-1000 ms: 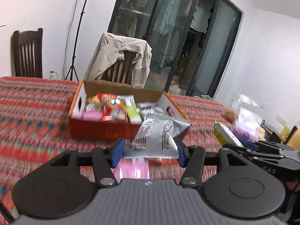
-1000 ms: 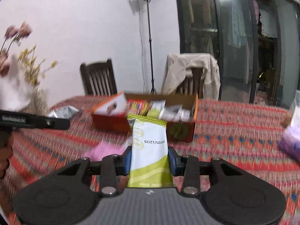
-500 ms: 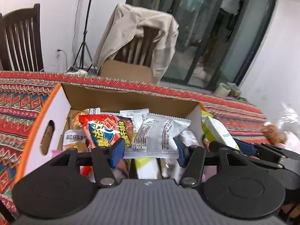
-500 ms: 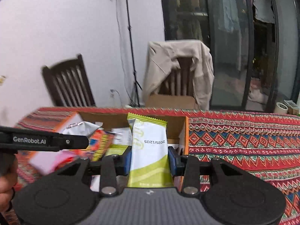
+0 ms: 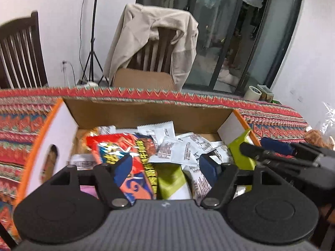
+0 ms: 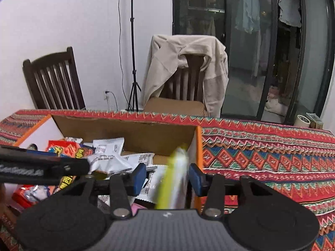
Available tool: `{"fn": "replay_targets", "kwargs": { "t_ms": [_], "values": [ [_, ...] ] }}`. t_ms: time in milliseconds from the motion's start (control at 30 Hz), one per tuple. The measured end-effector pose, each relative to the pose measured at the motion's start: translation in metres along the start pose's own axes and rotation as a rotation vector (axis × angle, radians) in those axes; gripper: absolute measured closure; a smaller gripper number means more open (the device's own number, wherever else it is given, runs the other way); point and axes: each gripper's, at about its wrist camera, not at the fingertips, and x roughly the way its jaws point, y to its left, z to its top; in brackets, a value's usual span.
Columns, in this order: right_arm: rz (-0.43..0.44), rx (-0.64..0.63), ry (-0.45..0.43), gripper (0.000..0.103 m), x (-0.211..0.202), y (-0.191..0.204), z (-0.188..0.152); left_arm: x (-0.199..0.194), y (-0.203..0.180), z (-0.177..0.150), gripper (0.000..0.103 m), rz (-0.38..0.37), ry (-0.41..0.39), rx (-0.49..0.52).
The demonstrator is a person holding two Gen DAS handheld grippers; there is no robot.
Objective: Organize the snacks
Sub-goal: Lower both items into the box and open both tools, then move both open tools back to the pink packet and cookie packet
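Over the open cardboard snack box [image 5: 146, 115] my left gripper [image 5: 166, 167] has its jaws opening, with nothing pressed between the blue pads. The silver packet [image 5: 180, 150] lies loose on the other packets, next to a red snack bag [image 5: 125, 152]. My right gripper [image 6: 167, 178] hangs over the box's right end [image 6: 125, 133], jaws opening. A green-and-white packet [image 6: 173, 177] is blurred and edge-on between its pads, touching neither. In the left wrist view the right gripper [image 5: 263, 148] is at the box's right wall beside that green packet [image 5: 240, 146].
The box sits on a red patterned tablecloth [image 6: 261, 156]. Behind the table stand a chair draped with a beige jacket [image 5: 155, 39], a dark wooden chair [image 6: 54, 83] and a light stand [image 6: 133, 62]. A plastic bag [image 5: 326, 125] lies at the right.
Both grippers moved forward from the table to over the box. The left let go of the silver packet, which dropped in. The right loosened on the green-and-white packet, now slipping down.
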Motion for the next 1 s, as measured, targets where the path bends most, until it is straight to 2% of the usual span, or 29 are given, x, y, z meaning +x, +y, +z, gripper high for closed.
{"fn": "replay_targets", "kwargs": {
  "t_ms": [233, 367, 433, 600, 733, 1000],
  "values": [
    [0.013, -0.018, -0.052, 0.058, -0.054, -0.005, 0.017, -0.063, 0.002, 0.004, 0.031, 0.007, -0.047, 0.027],
    [0.032, -0.057, -0.067, 0.046, -0.095, 0.003, 0.021, -0.113, 0.002, -0.003, 0.029, -0.008, -0.081, 0.058],
    [0.048, -0.079, -0.078, 0.046, -0.118, 0.007, 0.02, -0.141, 0.001, -0.015, 0.026, -0.019, -0.109, 0.085],
    [0.078, -0.134, -0.128, 0.042, -0.193, 0.016, 0.001, -0.222, 0.005, -0.066, 0.019, -0.035, -0.196, 0.152],
    [0.095, -0.161, -0.164, 0.036, -0.252, 0.02, -0.032, -0.275, 0.006, -0.116, 0.016, -0.017, -0.256, 0.192],
    [0.127, -0.193, -0.185, 0.03, -0.336, 0.037, -0.111, -0.344, 0.011, -0.208, 0.011, 0.026, -0.313, 0.155]
  ]
}}
